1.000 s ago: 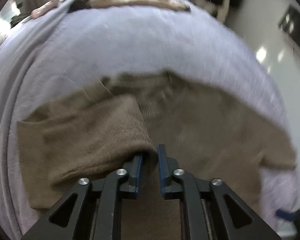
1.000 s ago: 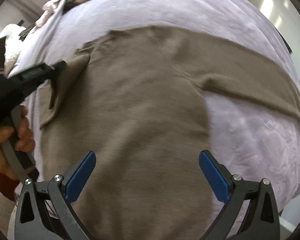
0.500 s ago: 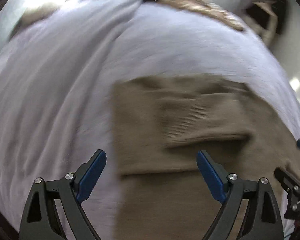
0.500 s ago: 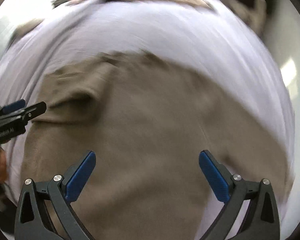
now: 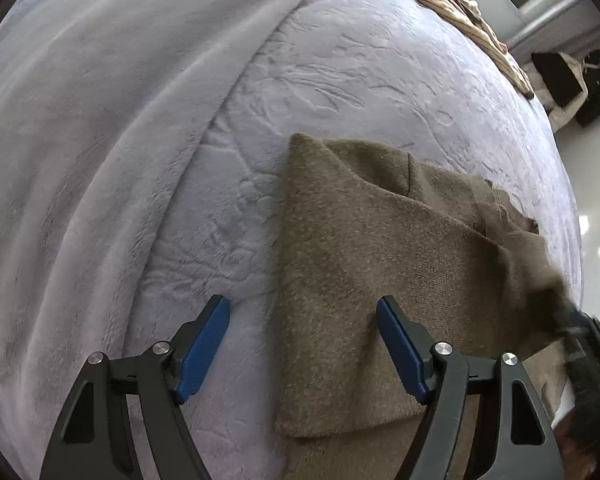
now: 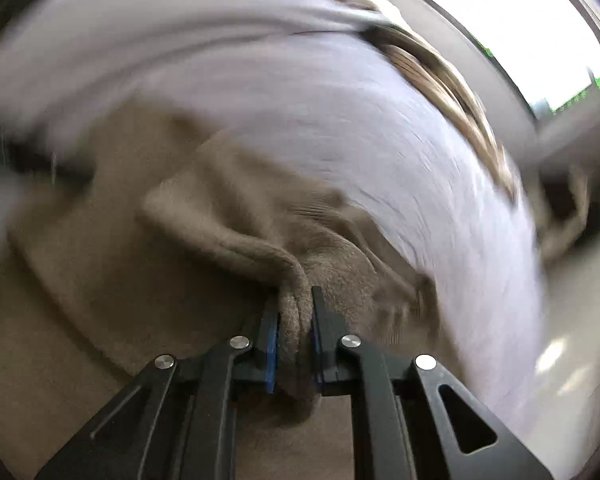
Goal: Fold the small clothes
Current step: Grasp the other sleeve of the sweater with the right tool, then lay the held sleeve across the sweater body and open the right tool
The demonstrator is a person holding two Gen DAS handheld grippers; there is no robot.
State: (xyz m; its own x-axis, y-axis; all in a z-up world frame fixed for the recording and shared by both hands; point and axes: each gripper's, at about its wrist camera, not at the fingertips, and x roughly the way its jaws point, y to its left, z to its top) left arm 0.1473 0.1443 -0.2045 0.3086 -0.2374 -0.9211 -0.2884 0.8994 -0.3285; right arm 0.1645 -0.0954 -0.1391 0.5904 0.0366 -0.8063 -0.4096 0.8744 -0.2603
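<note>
A brown knit sweater (image 5: 364, 264) lies on a pale lilac bed cover (image 5: 340, 72), with its left sleeve folded over the body. My left gripper (image 5: 302, 344) is open and empty, low over the sweater's left edge. My right gripper (image 6: 294, 320) is shut on a bunched fold of the sweater (image 6: 236, 240) and lifts it off the bed. The right wrist view is motion blurred. The right gripper shows as a dark blur at the right edge of the left wrist view (image 5: 580, 332).
A thick grey blanket (image 5: 100, 120) lies along the left of the bed. A striped tan garment (image 5: 468, 12) lies at the far edge. Bags (image 5: 568, 80) stand on the floor beyond the bed's right side.
My left gripper let go of the folded sleeve, opened and swung left. My right gripper was open over the sweater; it has closed on a fold at the sweater's right side and is moving.
</note>
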